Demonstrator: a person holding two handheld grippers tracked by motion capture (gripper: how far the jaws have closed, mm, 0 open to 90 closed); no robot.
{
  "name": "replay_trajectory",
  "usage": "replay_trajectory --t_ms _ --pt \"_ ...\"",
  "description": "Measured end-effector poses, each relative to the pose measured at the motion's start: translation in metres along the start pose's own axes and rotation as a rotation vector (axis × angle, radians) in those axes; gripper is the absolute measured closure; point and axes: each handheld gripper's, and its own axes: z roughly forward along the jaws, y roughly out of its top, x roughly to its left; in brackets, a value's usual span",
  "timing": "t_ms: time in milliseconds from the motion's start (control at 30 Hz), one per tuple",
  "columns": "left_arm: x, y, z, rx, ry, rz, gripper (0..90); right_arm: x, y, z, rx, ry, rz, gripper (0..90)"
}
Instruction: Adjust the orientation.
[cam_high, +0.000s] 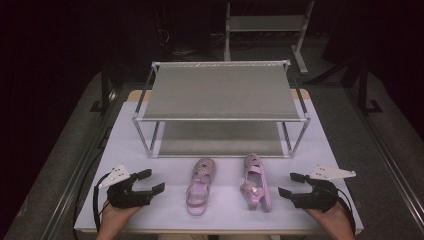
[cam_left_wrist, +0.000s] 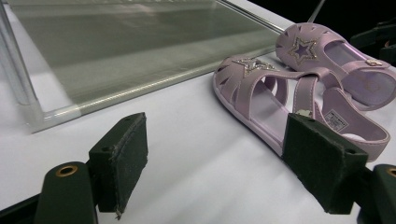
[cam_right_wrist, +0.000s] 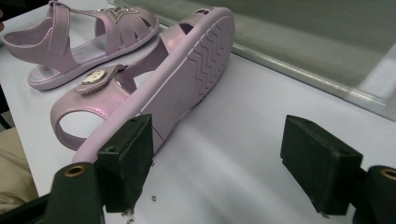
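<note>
Two pink sandals lie on the white table in front of a two-tier metal shoe rack. The left sandal rests flat on its sole, star decoration up. The right sandal lies tipped on its side, its ribbed sole facing my right gripper. My left gripper sits at the front left, open and empty, jaws aimed at the left sandal. My right gripper sits at the front right, open and empty, just beside the tipped sandal's heel.
The rack's lower shelf stands just behind the sandals, its thin metal legs at the corners. The table's front edge runs close under both hands. Dark floor and a frame stand lie beyond.
</note>
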Motion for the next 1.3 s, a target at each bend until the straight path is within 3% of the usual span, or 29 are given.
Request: replay_trajectory --t_ms 633,1300 --pt "-0.021 0.009 0.008 -0.022 -0.058 0.025 23.3 0.003 0.001 -0.003 -0.012 -0.012 -0.003 24.2" --pt "-0.039 0.016 0.021 -0.013 -0.109 0.040 24.3 0.004 0.001 -0.002 -0.005 -0.011 -0.010 24.2"
